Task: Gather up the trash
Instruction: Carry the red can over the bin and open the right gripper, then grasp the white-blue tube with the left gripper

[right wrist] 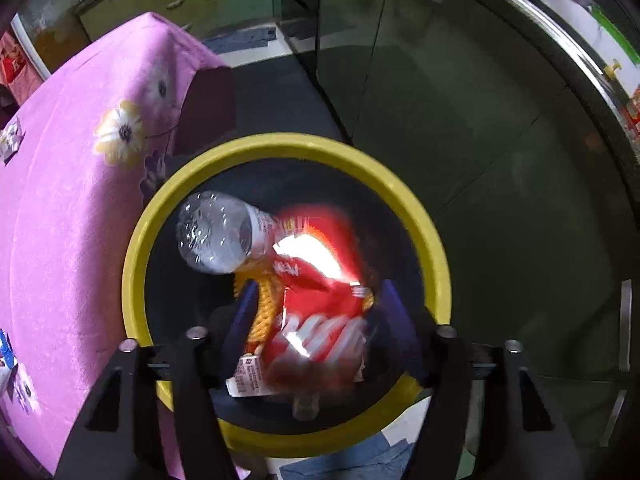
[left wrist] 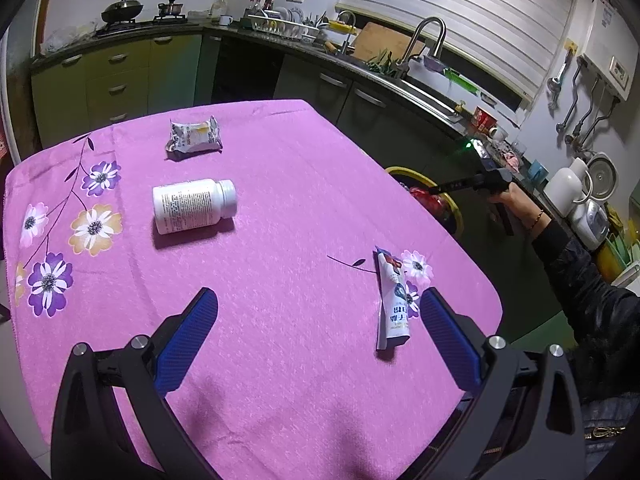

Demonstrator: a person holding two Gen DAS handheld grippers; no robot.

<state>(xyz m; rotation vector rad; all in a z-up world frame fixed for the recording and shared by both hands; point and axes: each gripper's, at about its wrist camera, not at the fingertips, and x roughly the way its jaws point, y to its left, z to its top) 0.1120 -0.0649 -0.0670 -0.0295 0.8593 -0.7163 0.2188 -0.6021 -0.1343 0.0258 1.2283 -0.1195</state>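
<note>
In the left wrist view my left gripper point(left wrist: 318, 308) is open and empty above the pink tablecloth point(left wrist: 280, 208). On the cloth lie a white pill bottle point(left wrist: 194, 206) on its side, a crumpled wrapper point(left wrist: 194, 135) farther back, and a flattened tube point(left wrist: 394, 304) just inside the right finger. My right gripper point(left wrist: 440, 189) is held over a yellow-rimmed bin point(left wrist: 436, 196). In the right wrist view the right gripper point(right wrist: 316, 304) stands open over the bin point(right wrist: 136, 248). A blurred red packet point(right wrist: 320, 320) lies between its fingers, over a clear plastic bottle point(right wrist: 216, 236) in the bin.
Green kitchen cabinets point(left wrist: 120, 76) and a counter with a sink tap point(left wrist: 430, 38) run behind the table. Kettles and a cooker point(left wrist: 584, 192) stand on the counter at right. The bin stands on the floor beside the table's edge point(right wrist: 168, 152).
</note>
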